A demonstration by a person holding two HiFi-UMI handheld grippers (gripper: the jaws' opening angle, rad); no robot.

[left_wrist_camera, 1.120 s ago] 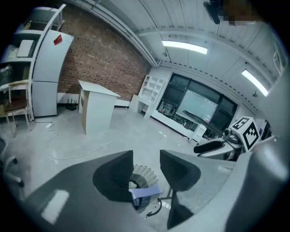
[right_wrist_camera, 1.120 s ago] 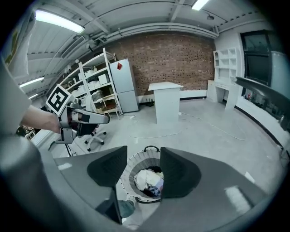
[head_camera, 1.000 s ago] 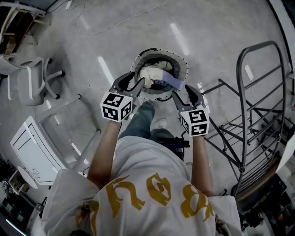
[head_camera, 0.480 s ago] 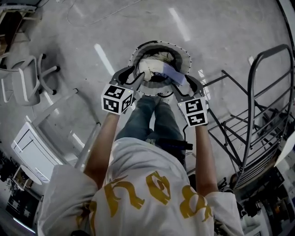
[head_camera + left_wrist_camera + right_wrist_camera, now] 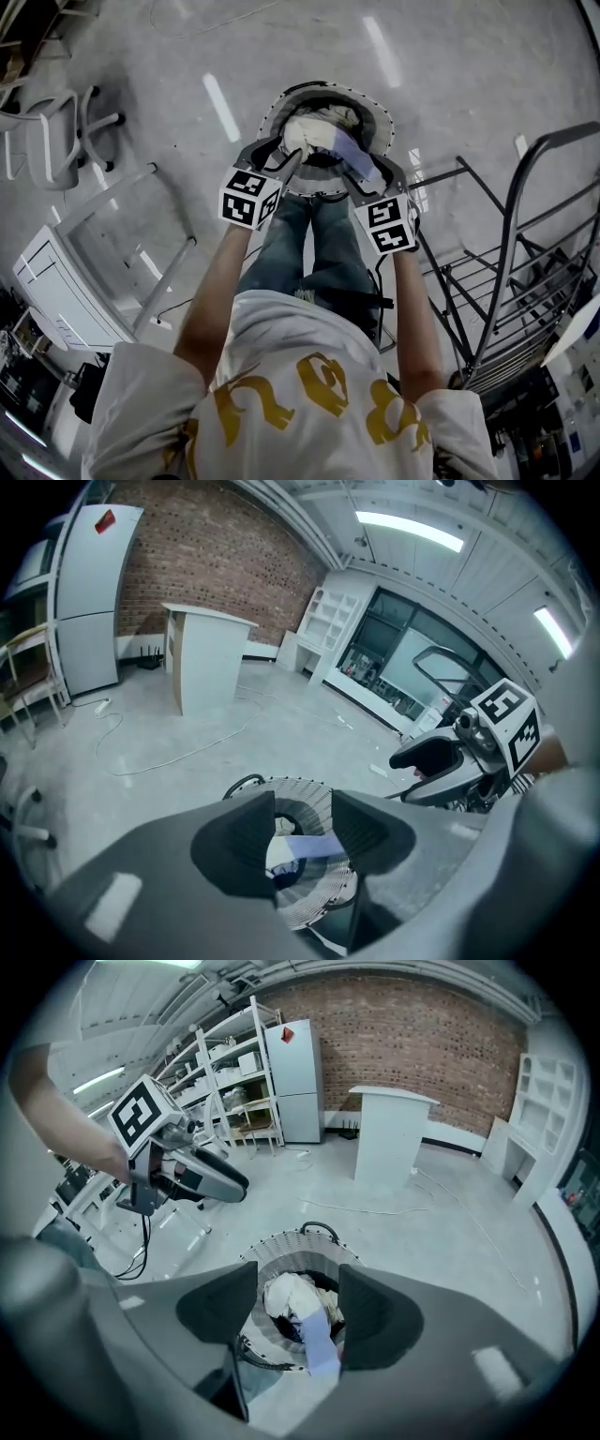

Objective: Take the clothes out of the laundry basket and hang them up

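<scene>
**Two claws poised over a full laundry basket**

The left gripper [image 5: 284, 161] hangs at the left rim of the basket [image 5: 382, 117], jaws wide and empty. The clothes [image 5: 314, 131] lie heaped inside, just beyond its tips. A pale blue cloth [image 5: 354, 155] trails over the right rim toward the right gripper [image 5: 361, 176]. Its jaws, just opening, stand apart, with that cloth in the gap and unpinched. A drying rack [image 5: 497, 272] stands on the floor at right.

The right gripper [image 5: 295, 1314], fingers [image 5: 220, 1305] just opened wider and empty, overlooks clothes [image 5: 289, 1296] in the laundry basket [image 5: 286, 1241].
</scene>
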